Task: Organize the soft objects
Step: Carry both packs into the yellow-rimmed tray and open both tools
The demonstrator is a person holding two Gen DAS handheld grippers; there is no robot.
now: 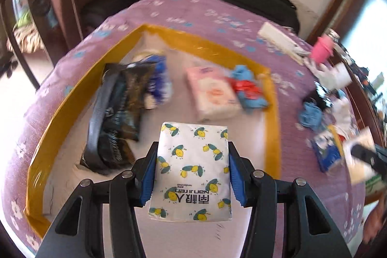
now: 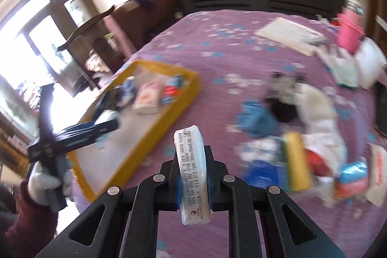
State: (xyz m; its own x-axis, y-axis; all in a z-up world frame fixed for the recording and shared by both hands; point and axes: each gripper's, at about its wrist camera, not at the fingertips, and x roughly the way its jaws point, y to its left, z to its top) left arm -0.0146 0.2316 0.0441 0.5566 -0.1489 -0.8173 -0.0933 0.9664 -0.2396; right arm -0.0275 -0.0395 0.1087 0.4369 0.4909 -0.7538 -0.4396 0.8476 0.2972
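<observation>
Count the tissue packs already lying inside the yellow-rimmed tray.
1: the pink tissue pack lies in the tray, toward its right side beside blue cloth. The lemon-print pack is clamped in the left tool above it. Blur may hide others.

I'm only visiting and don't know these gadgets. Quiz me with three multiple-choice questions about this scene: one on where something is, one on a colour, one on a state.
1. Where does the pink tissue pack lie?
A. inside the yellow-rimmed tray
B. on the floor
C. on a chair

2. What colour is the fruit print on the pack in the left gripper?
A. red
B. yellow
C. purple

3. What is the right gripper doing?
A. hanging empty
B. wide open
C. shut on a thin wipes pack

Answers: 1 A, it sits within the rim; 2 B, yellow lemons; 3 C, the pads pinch it edge-on.
</observation>
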